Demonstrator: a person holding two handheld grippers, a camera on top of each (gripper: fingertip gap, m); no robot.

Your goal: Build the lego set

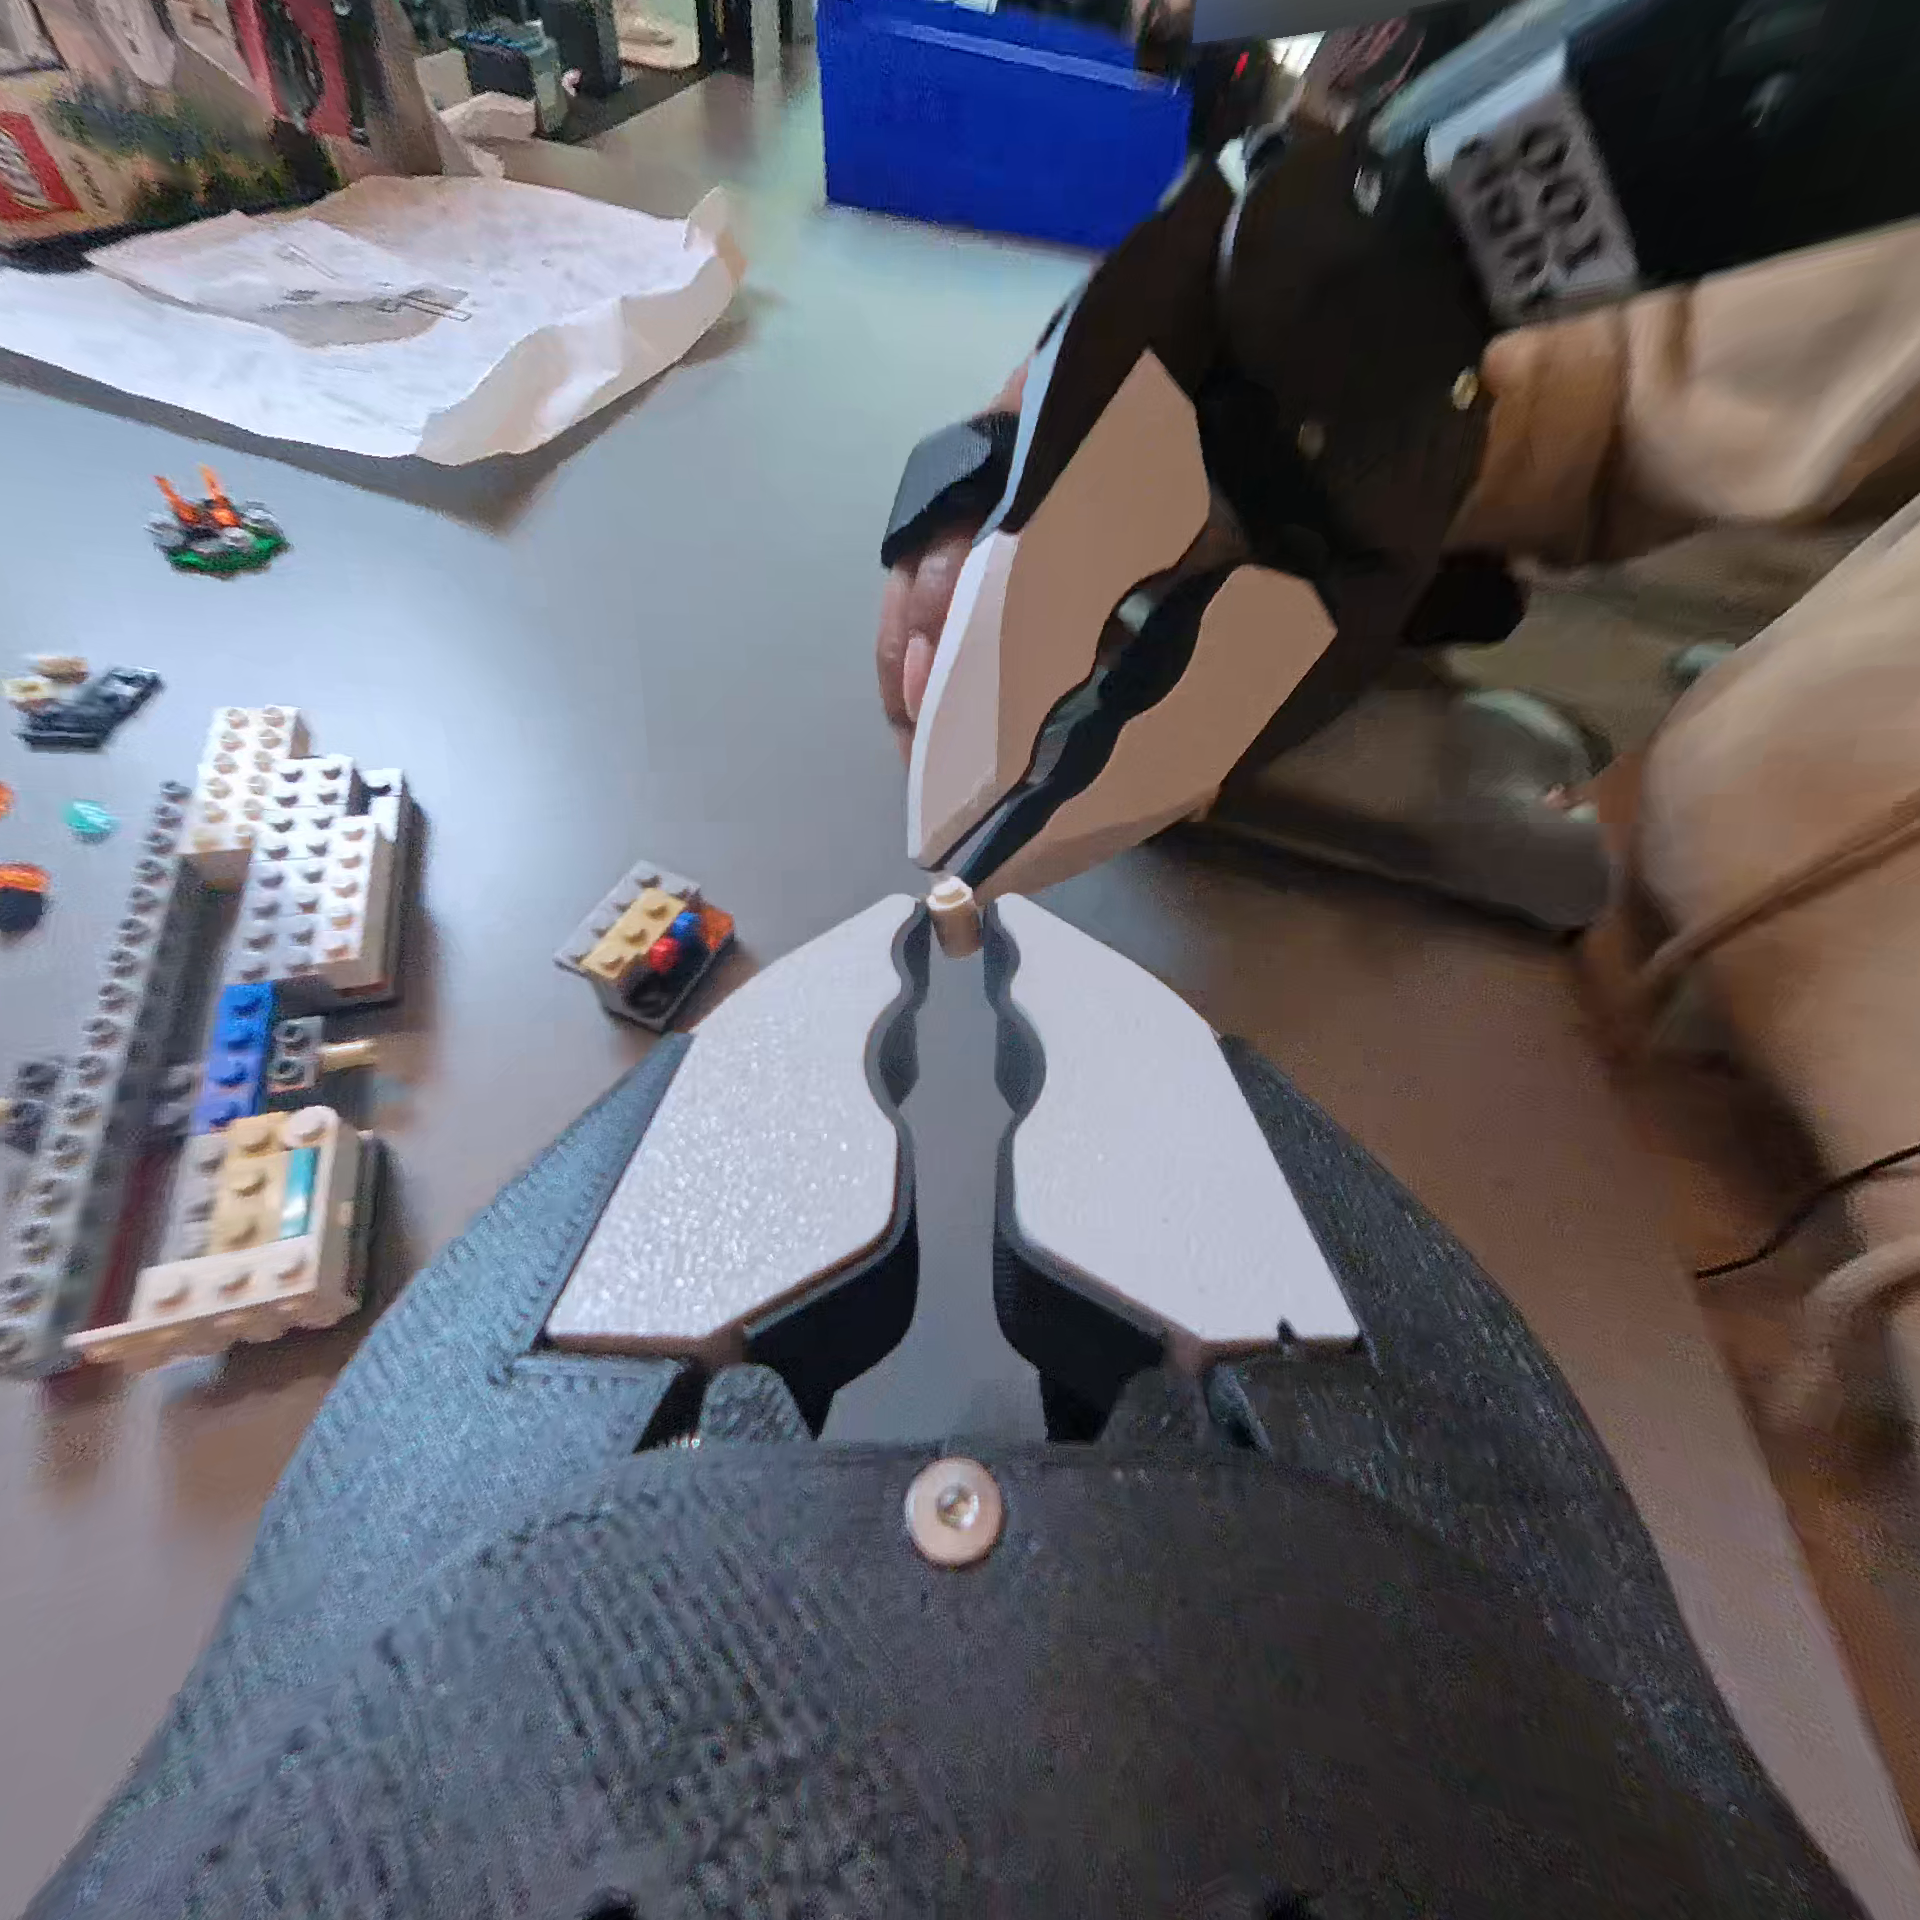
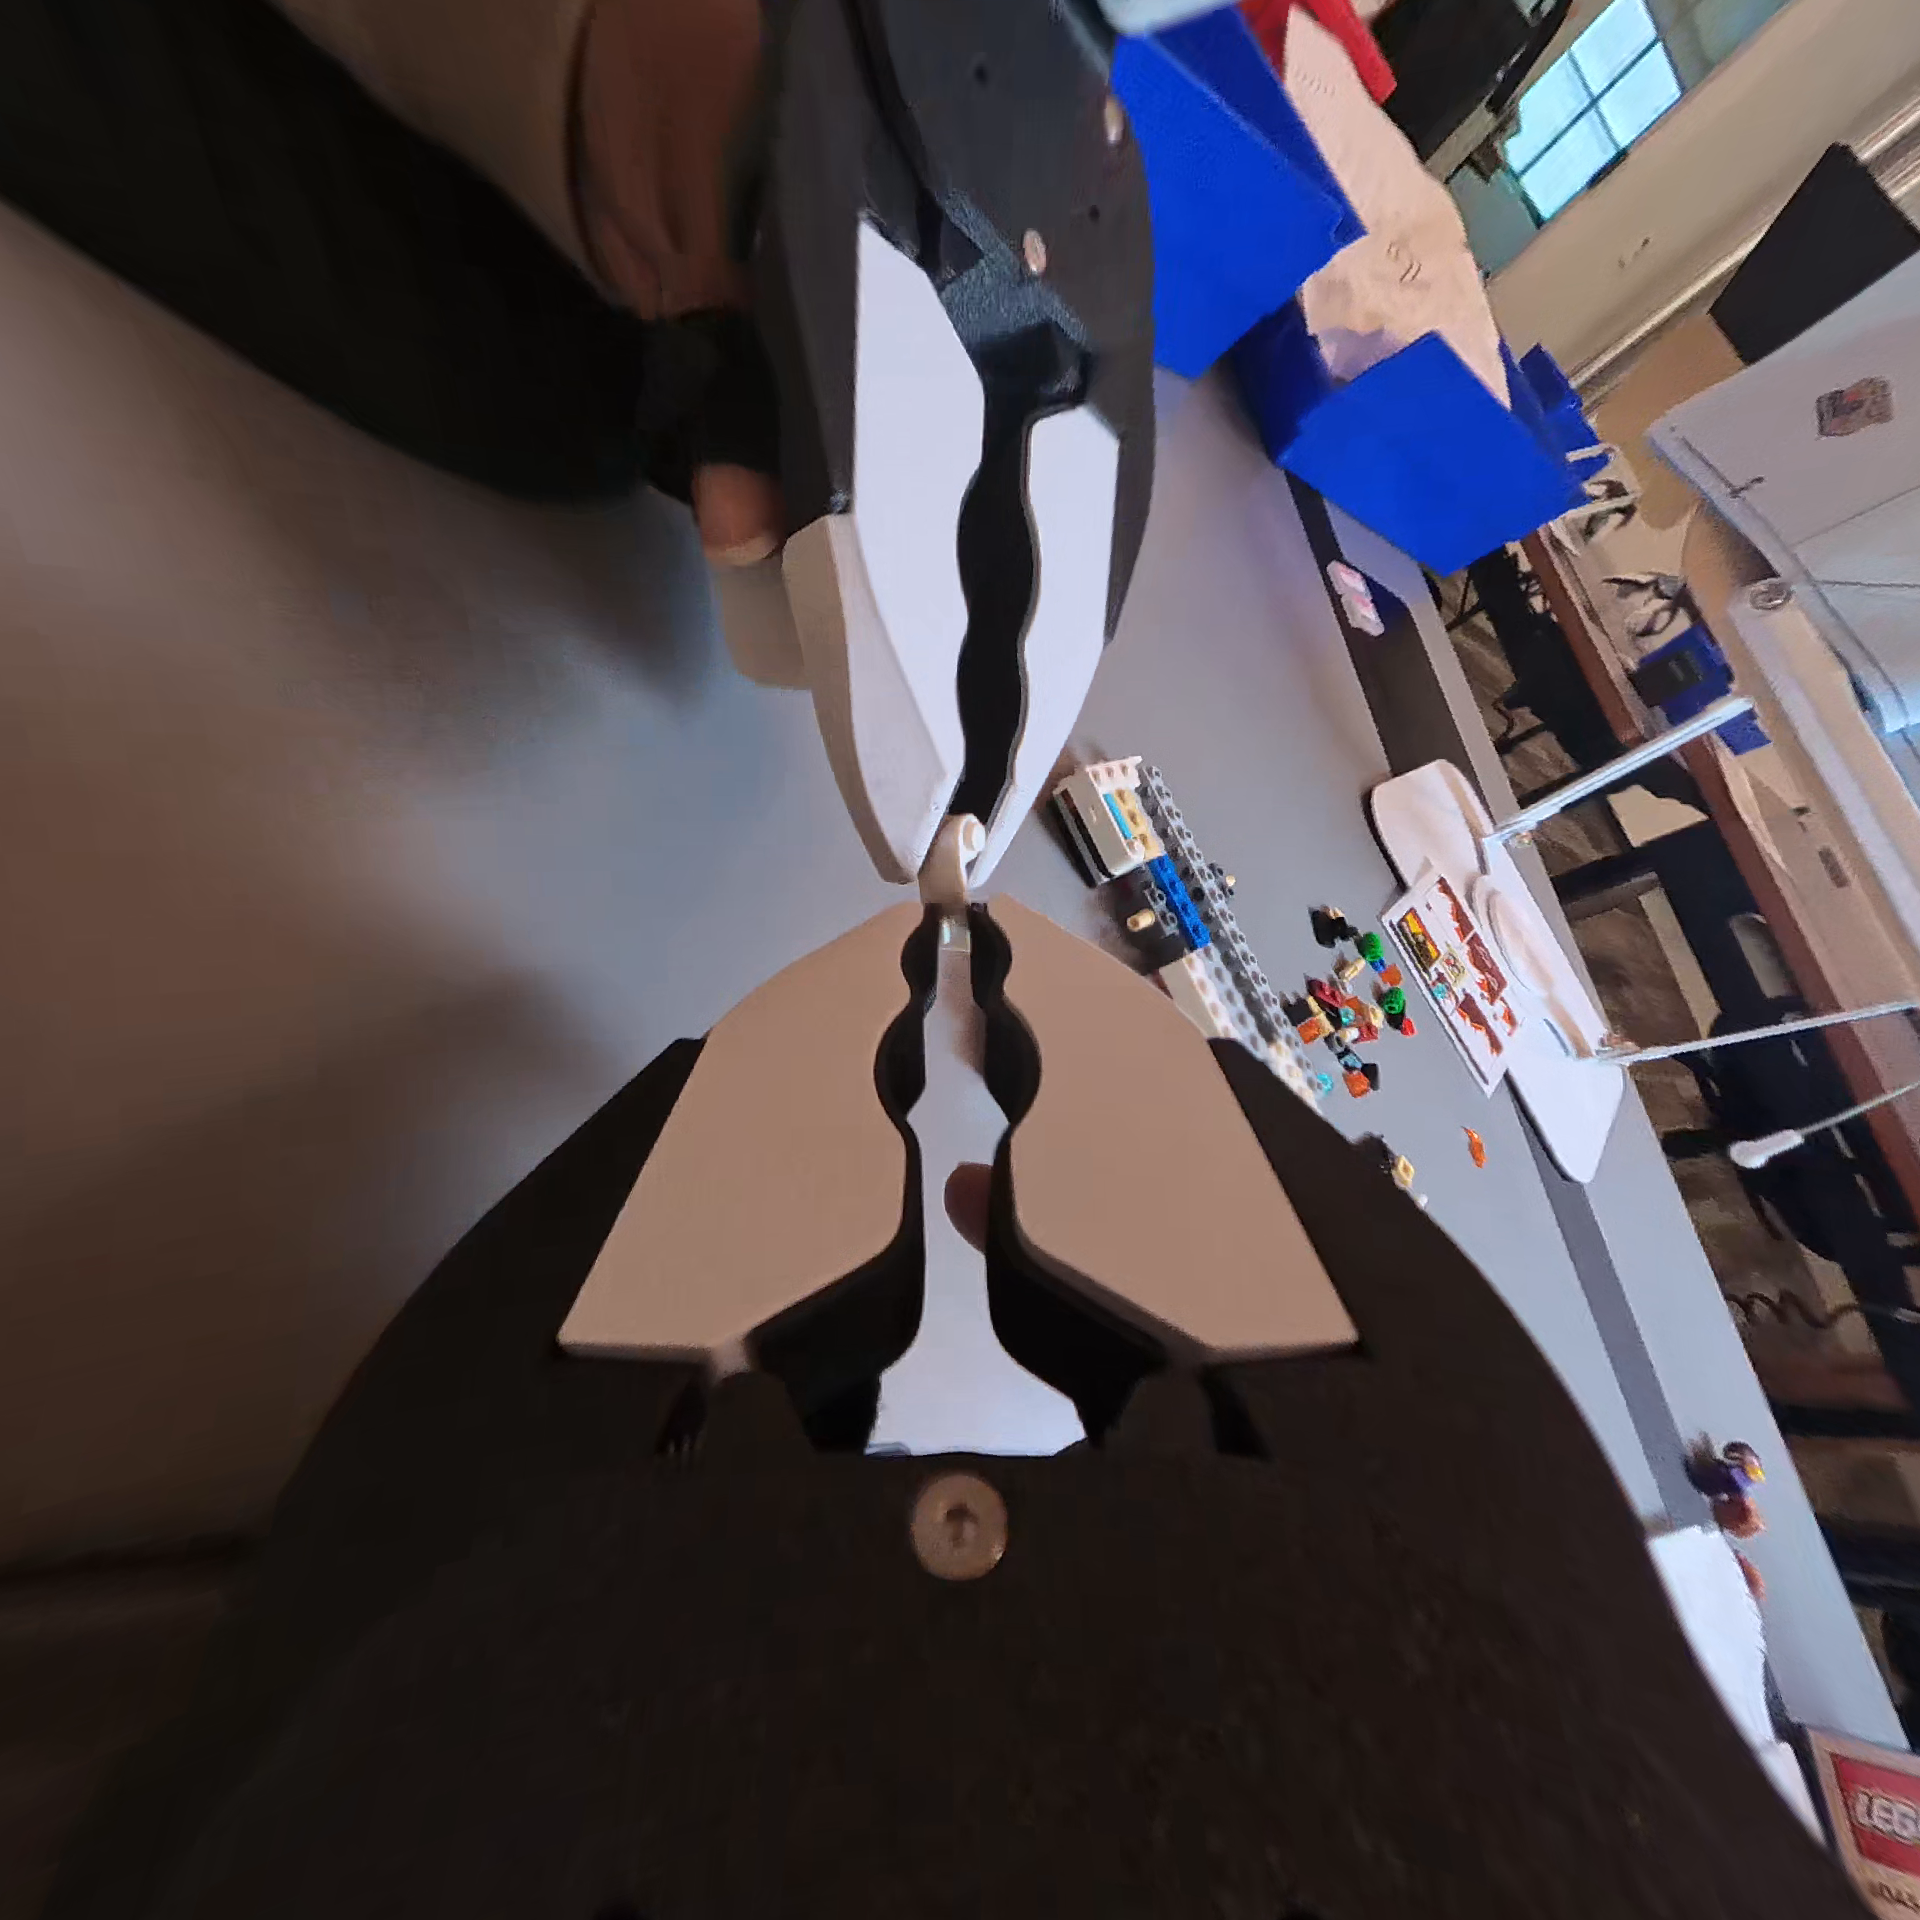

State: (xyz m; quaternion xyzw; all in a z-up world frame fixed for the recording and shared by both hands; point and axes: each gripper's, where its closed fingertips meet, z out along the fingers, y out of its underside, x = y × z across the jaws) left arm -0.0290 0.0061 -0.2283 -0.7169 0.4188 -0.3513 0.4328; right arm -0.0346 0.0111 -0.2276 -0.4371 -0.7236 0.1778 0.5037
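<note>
left gripper (image 1: pixel 954 920) | pinching tan stud piece (image 1: pixel 953 914) | right gripper (image 1: pixel 951 868) touching it (tip-to-tip)

Daylight, soft and even. Window (image 2: pixel 1600 99) bright at top right in right wrist view. Table (image 1: pixel 644 665) carries mild sheen, faint shadows under bricks. Strong wide-angle bending at edges. Motion blur on sleeve (image 1: pixel 1714 395) and background; right-view foreground dark.
</note>
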